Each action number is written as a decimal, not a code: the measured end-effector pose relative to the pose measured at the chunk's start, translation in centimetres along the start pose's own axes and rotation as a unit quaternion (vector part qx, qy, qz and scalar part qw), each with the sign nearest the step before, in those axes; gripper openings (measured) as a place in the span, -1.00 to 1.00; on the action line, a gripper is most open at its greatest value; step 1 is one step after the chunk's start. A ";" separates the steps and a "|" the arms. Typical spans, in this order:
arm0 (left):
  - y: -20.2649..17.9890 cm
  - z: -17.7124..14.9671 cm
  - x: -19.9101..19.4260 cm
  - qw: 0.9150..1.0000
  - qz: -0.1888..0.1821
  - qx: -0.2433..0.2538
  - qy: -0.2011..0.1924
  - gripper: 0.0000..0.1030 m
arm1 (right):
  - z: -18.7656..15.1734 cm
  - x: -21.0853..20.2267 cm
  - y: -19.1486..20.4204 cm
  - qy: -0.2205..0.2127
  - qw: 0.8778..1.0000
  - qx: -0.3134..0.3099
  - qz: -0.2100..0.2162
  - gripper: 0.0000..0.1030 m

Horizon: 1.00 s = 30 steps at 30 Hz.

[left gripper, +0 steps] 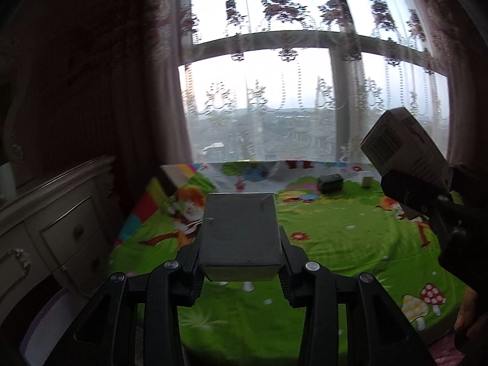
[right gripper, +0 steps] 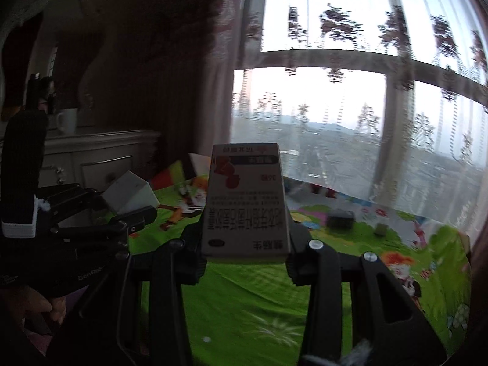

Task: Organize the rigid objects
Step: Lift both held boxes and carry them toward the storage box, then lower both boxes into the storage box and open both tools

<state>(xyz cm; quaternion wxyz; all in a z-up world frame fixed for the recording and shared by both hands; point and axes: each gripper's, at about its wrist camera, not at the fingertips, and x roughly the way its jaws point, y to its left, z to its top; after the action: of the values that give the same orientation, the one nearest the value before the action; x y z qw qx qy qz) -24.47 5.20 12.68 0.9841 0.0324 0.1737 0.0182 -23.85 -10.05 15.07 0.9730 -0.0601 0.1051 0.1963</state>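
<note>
Left gripper (left gripper: pixel 241 262): jaws closed to the width of a grey box (left gripper: pixel 241 235) and clamped on its long sides, box held level above the mat. The box is a plain rectangular block, smooth and slightly glossy, with crisp edges, no print visible on the top face; it looks rigid

Right gripper (right gripper: pixel 244 259): jaws pinched on a medicine carton (right gripper: pixel 245 201), held clear of the mat. Thin printed card, pale face with a red figure and dense upside-down text; in the left view its barcoded end shows at 3 o'clock, tilted up

Both pieces airborne, neither set down — judged mid-carry, placement not yet done

Still on the play mat (left gripper: pixel 335 244), toward 1 o'clock near the window edge: a small dark box (left gripper: pixel 330 182) and just right of it a smaller pale cube (left gripper: pixel 367 181), close together but apart. These could be an existing group or pieces waiting; cannot tell which

Mat: soft, bright green cartoon print with mushrooms and flowers, slightly wrinkled

Outward: cream carved dresser (left gripper: pixel 61 222) at 9 o'clock with round knobs; a white mug (right gripper: pixel 67 121) on its top; lace curtain (left gripper: pixel 274 91) over the window at 12 o'clock
</note>
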 end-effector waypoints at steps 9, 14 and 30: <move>7.5 -3.1 -1.9 0.995 0.077 -0.047 0.051 -0.20 | 1.0 2.9 8.3 0.036 0.988 -0.079 0.127 -0.13; 12.9 -5.7 -4.0 0.984 0.127 -0.097 0.083 -0.20 | 0.9 5.0 13.6 0.082 0.969 -0.111 0.205 -0.13; 21.8 -9.2 -5.6 0.949 0.239 -0.158 0.135 -0.19 | -2.2 8.2 23.6 0.178 0.905 -0.169 0.347 -0.13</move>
<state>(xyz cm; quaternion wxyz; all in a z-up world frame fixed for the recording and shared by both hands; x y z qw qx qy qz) -33.45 27.15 7.51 0.9108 -0.0859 0.2871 0.2839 -26.18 14.19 9.29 0.7837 -0.2173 0.2563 0.5224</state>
